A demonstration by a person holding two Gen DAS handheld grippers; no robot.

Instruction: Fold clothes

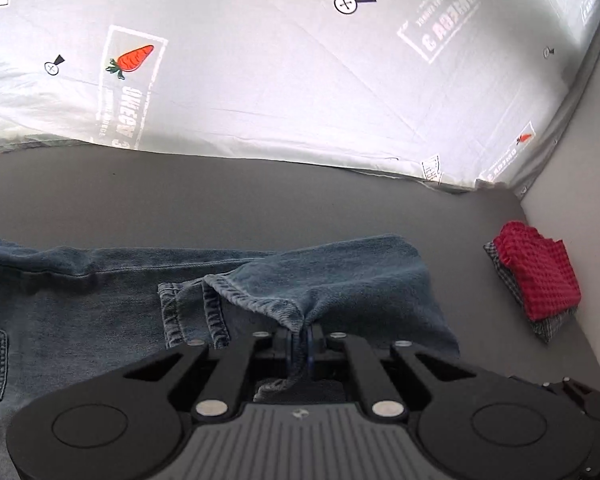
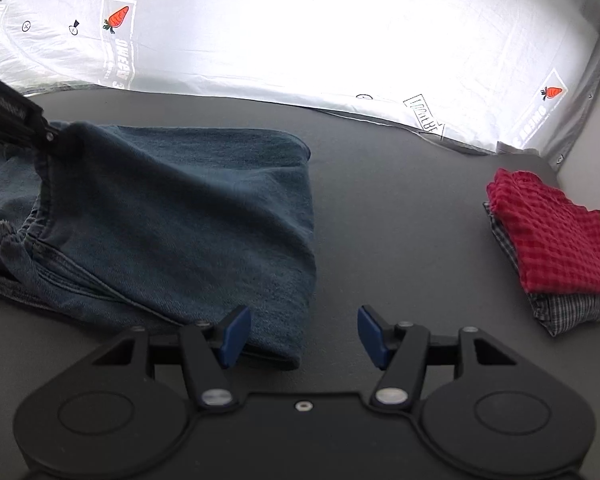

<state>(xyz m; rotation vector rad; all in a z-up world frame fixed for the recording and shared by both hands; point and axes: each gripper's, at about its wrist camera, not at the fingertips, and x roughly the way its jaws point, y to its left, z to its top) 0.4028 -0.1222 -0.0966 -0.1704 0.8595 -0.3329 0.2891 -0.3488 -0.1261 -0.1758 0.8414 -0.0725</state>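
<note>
- Left claw [image 1: 300, 340] is clamped tight on the hem of one leg of the jeans [image 1: 340, 280], with denim bunched up between the blue pads and a bit poking out behind them.
- From the right wrist view you can also see the left claw [image 2: 50, 136] at the far left, pinching the hem end of the jeans [image 2: 200, 208] and holding that edge up a little off the layer underneath.
- The jeans are spread on the dark grey desk [image 2: 380, 200], the leg part doubled back over the rest, with the folded edge on the right side. A back pocket with pale stitching shows at the lower left of the left wrist view.
- Right claw [image 2: 304, 336] is spread wide with nothing in it. Its left pad [image 2: 234, 336] sits right over the near corner of the denim, and the right pad is over bare desk.
- Off to the right, well apart from the jeans, there's a folded red checked cloth [image 2: 556, 236] stacked on a folded grey plaid cloth [image 2: 568, 310], close to the wall.
- Behind the desk is a white sheet [image 1: 280, 72] printed with carrots and grey lettering.
</note>
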